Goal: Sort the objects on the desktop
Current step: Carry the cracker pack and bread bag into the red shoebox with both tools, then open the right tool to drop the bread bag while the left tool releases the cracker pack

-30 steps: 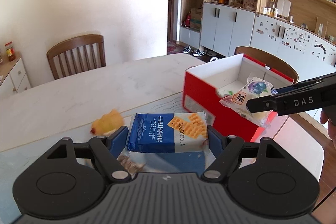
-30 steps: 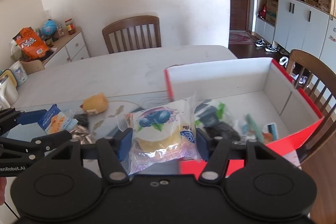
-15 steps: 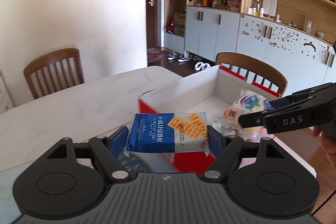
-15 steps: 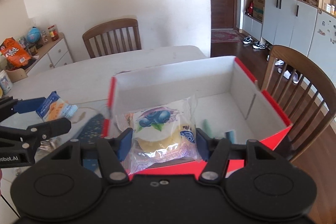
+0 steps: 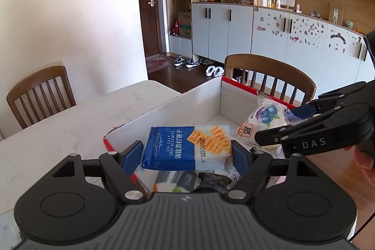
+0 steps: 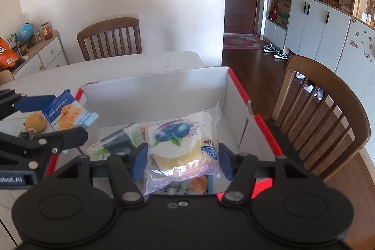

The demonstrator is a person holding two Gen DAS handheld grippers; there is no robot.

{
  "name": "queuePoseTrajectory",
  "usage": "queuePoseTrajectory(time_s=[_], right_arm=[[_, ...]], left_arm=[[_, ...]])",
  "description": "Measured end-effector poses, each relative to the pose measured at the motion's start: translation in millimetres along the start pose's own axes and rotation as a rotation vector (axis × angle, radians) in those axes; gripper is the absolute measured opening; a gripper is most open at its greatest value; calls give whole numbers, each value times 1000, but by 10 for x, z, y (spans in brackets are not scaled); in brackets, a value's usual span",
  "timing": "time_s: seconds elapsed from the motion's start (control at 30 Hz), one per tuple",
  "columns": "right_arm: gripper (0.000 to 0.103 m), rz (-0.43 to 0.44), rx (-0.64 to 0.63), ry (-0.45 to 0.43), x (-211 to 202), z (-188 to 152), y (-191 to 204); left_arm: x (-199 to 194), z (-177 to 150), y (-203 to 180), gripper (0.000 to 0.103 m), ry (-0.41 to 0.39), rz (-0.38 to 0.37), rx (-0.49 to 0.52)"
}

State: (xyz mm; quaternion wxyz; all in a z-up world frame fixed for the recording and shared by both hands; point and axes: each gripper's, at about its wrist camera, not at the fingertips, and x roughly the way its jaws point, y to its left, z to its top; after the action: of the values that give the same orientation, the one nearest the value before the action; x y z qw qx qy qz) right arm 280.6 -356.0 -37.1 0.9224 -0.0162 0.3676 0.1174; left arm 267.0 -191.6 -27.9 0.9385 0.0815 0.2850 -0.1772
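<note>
Your left gripper [image 5: 187,151] clamped the cracker packet [image 5: 187,147] over the red box [image 6: 236,83], your right gripper [image 6: 182,159] pinching the blueberry pastry bag [image 6: 185,147] inside it. You wanted both low before spreading the fingers, so neither snagged the rim.

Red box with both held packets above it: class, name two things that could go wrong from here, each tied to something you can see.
1. The left tool holds the biscuit packet near the red box's near corner; released here, it might land on the rim or the table.
2. The right tool holds the blueberry bread bag close beside the left one; the tools may bump while lowering.
</note>
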Motion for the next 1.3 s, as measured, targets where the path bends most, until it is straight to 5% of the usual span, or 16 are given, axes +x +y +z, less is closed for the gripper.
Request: queuePoseTrajectory(time_s=[1.3], right_arm=[[62, 48, -223, 192, 797, 33, 25]], left_arm=[[1424, 265, -152, 78, 387, -37, 106]])
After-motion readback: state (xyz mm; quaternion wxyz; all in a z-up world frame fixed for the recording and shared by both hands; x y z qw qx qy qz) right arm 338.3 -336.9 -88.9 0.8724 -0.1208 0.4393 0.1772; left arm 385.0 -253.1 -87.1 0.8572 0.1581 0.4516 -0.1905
